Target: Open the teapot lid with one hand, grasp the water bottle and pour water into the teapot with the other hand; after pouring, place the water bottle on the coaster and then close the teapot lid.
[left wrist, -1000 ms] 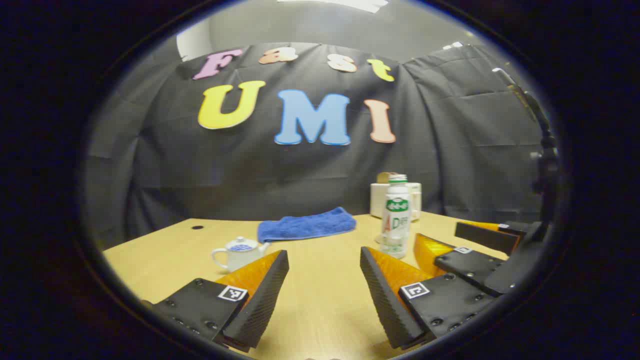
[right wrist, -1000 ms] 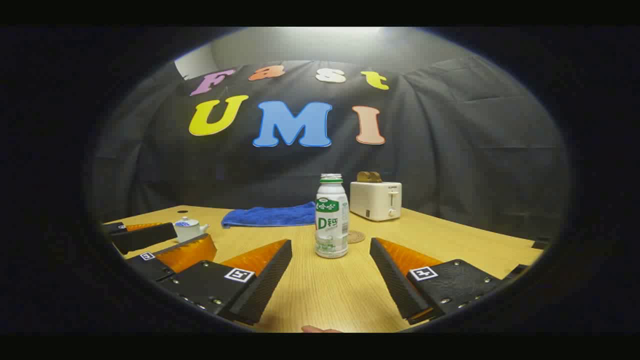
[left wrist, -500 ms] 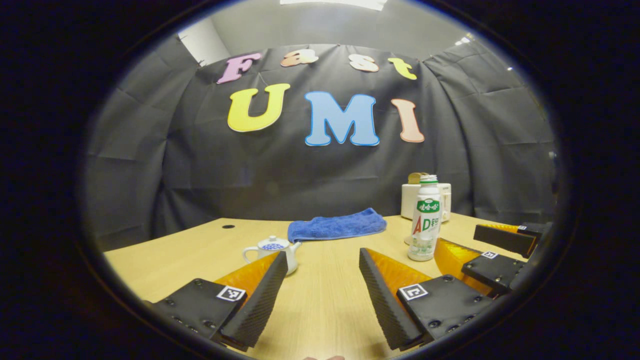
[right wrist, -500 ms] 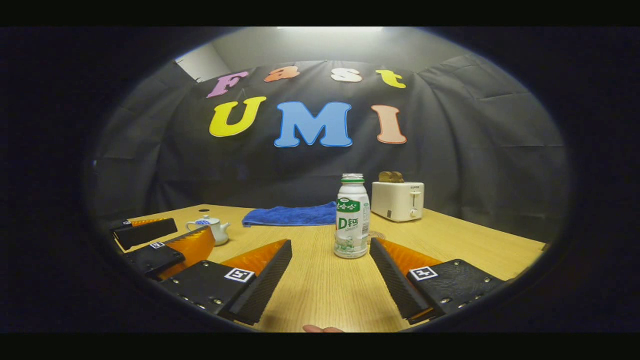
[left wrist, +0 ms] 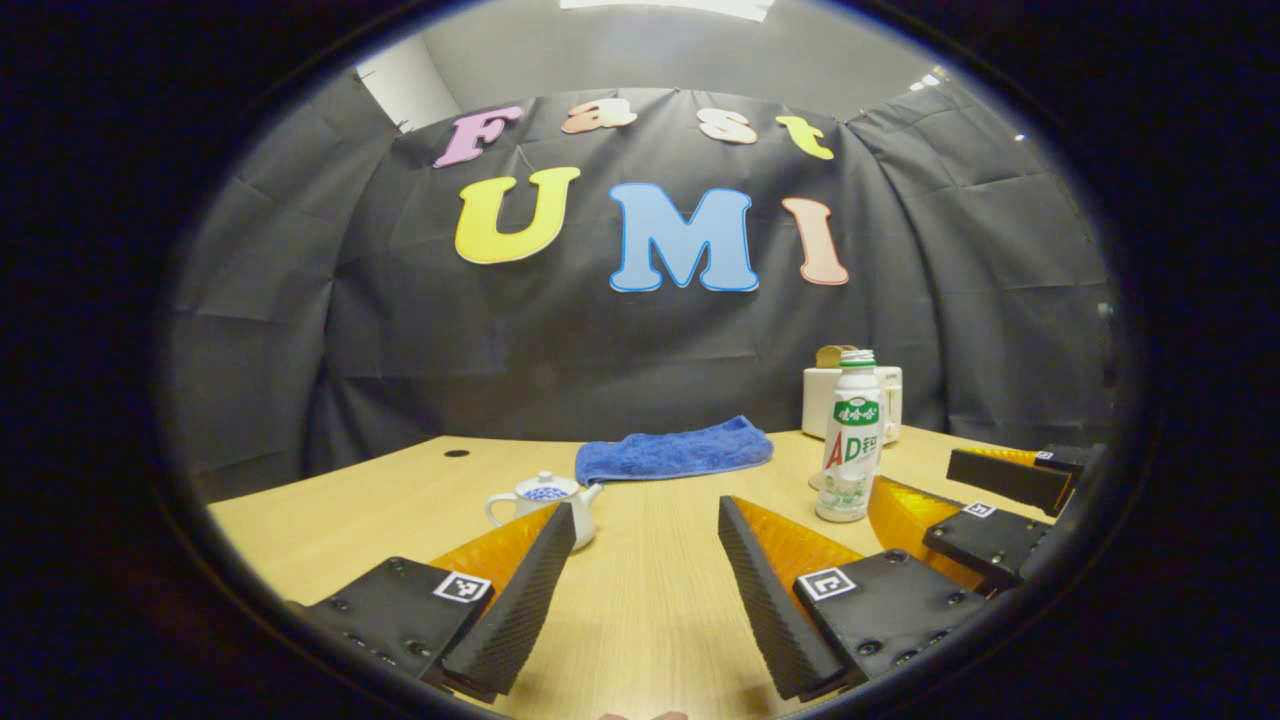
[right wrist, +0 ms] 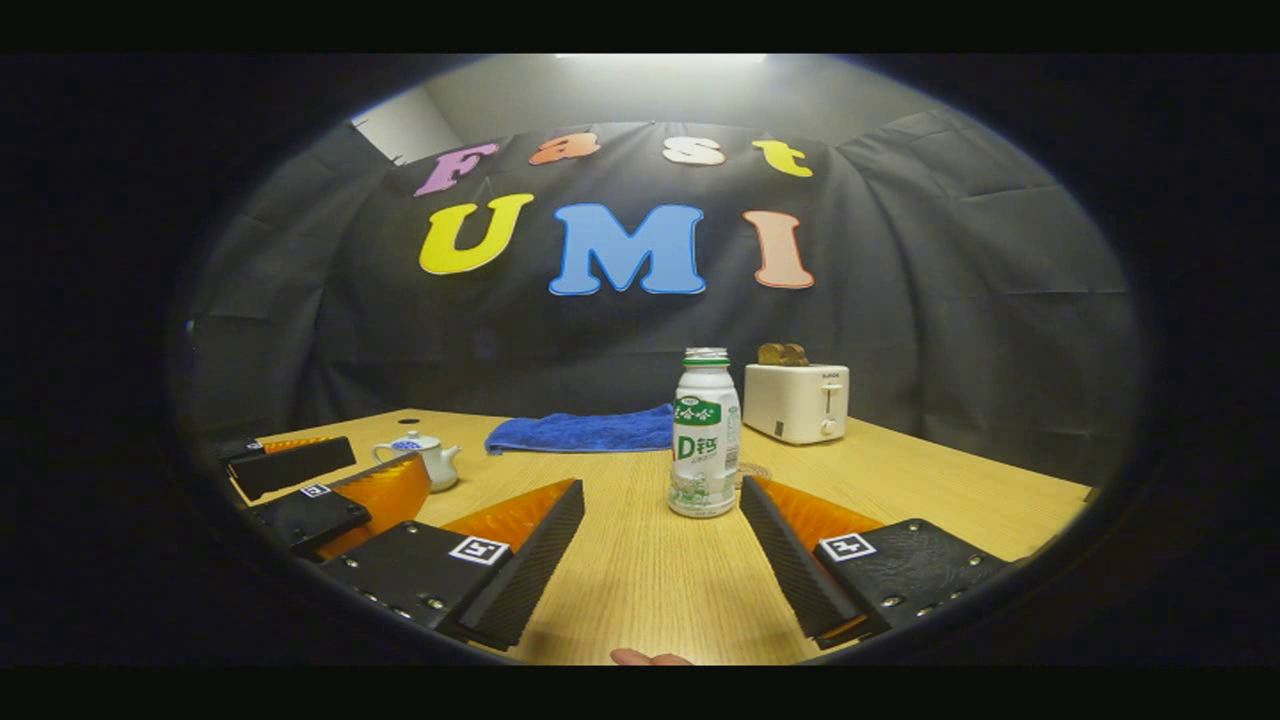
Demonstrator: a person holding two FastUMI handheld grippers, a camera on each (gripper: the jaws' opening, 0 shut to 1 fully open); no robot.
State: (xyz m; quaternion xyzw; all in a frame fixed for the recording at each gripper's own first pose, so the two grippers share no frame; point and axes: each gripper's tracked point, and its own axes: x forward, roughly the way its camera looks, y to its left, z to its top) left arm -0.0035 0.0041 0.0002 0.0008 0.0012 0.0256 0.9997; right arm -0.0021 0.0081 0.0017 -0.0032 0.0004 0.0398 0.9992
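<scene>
Both tools gape empty over woodgrain table (left wrist: 650,610); round teapot (left wrist: 545,496), cylindrical bottle (right wrist: 705,432) upright.

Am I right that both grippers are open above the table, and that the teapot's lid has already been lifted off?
Not quite: the lid is still on the teapot, as the left gripper view shows. The left gripper and right gripper do both have open jaws above the table.
</scene>
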